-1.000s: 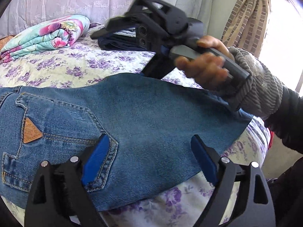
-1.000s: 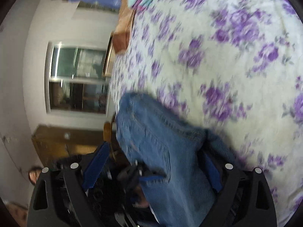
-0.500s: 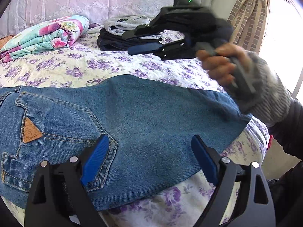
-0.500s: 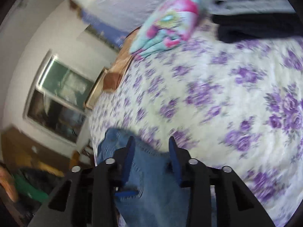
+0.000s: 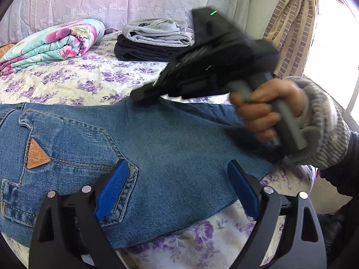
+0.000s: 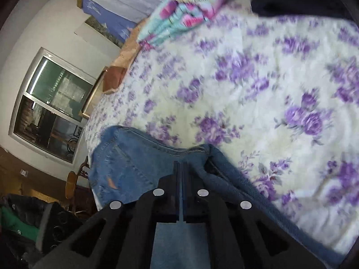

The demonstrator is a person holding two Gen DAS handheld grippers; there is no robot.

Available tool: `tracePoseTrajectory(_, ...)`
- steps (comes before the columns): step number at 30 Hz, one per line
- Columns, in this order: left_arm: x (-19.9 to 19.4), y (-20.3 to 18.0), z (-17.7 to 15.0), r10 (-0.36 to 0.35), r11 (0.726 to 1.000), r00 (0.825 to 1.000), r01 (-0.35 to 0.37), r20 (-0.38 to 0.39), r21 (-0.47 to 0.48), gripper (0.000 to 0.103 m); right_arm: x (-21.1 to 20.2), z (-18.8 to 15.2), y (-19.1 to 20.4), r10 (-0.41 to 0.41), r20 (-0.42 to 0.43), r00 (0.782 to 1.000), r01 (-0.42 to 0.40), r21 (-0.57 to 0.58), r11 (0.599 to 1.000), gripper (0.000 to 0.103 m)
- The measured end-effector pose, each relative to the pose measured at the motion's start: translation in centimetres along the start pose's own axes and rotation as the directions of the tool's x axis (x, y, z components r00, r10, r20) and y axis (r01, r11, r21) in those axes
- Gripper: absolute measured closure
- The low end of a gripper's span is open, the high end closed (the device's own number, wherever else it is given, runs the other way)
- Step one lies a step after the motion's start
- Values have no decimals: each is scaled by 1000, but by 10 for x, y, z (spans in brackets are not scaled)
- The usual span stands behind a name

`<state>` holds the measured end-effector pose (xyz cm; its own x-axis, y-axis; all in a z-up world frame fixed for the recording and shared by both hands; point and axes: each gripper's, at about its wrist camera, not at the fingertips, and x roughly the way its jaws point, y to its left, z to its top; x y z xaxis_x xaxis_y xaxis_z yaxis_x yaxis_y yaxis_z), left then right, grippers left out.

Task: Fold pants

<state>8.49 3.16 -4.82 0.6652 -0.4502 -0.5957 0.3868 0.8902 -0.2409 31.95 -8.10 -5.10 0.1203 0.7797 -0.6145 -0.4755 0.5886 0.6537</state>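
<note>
The blue jeans [image 5: 157, 148] lie folded across the flowered bed, back pocket and tan leather patch [image 5: 36, 154] to the left. My left gripper [image 5: 177, 188] is open, its blue pads just above the near edge of the denim. My right gripper [image 5: 143, 94] shows blurred over the far edge of the jeans, held by a hand in a grey cuff. In the right wrist view the right gripper [image 6: 181, 168] is shut with nothing visibly between its pads, over the jeans [image 6: 134, 157] near a raised fold.
A folded floral blanket [image 5: 51, 42] and a stack of folded grey and dark clothes [image 5: 154, 40] sit at the back of the bed [image 5: 94, 78]. A curtain [image 5: 289, 22] and bright window are at right. The bed edge runs below my left gripper.
My right gripper closed from open to shut and came down from above the bed to the far edge of the jeans. My left gripper has stayed in place, open.
</note>
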Motion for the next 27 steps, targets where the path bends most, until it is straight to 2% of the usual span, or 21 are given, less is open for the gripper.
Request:
tracePoseTrajectory(2,0,0,0,-3,1000,1000,3,1,-1,15,2,-1,3,-10,1,1000,10,-6,1000,100)
tracePoseTrajectory(4,-1,1,1,-4,1000,1000,4,-2,-10,15,20,-1,-8,-61,-29,998,62,33,998,98)
tracePoseTrajectory(5,-2,1,4,1,1000,1000,-2,-9,-21,16,33,0,-14,-82,-38,996,84,61,995,102)
tracePoseTrajectory(7,-14,1,10,-3,999,1000,4,5,-46,17,41,-1,-33,-15,-39,999,19,119,993,103)
tracePoseTrajectory(9,-37,5,18,55,998,996,-52,67,-47,15,32,-6,-28,-14,-25,1000,17,118,993,103)
tracePoseTrajectory(10,-53,11,24,117,992,987,-112,108,-51,12,31,-7,-25,-26,-20,999,28,104,994,103)
tracePoseTrajectory(12,-73,35,34,199,977,969,-184,149,-104,9,32,-10,-21,-48,-9,999,49,76,996,103)
tracePoseTrajectory(15,-73,82,36,279,940,956,-253,92,-229,9,31,-12,-25,-29,5,1000,29,83,996,103)
tracePoseTrajectory(16,-62,104,30,292,921,956,-271,33,-281,10,31,-12,-26,-20,13,1000,19,76,997,103)
tracePoseTrajectory(17,-49,120,22,258,917,966,-248,-11,-311,11,31,-14,-28,-16,20,1000,14,74,997,103)
tracePoseTrajectory(18,-44,120,19,269,921,963,-260,-10,-291,12,32,-13,-27,-19,24,1000,17,69,997,103)
tracePoseTrajectory(19,-44,112,23,308,919,951,-300,-11,-256,12,32,-14,-26,-26,27,999,25,60,998,103)
tracePoseTrajectory(22,-34,100,28,399,893,915,-401,-51,-206,12,22,-19,-15,-58,56,997,56,42,998,101)
tracePoseTrajectory(23,-36,99,30,409,887,911,-409,-47,-214,12,16,-23,-10,-76,69,995,73,34,997,100)
tracePoseTrajectory(24,-43,97,32,399,889,917,-394,-28,-233,12,10,-28,-3,-94,85,992,92,23,995,95)
tracePoseTrajectory(25,-53,96,30,373,896,928,-359,6,-261,12,3,-36,3,-103,102,989,103,10,995,76)
tracePoseTrajectory(26,-62,98,27,371,894,928,-349,29,-283,12,-3,-45,8,-104,119,987,106,-6,994,62)
tracePoseTrajectory(27,-67,100,26,398,880,917,-370,37,-297,10,-9,-55,12,-108,133,985,112,-20,994,44)
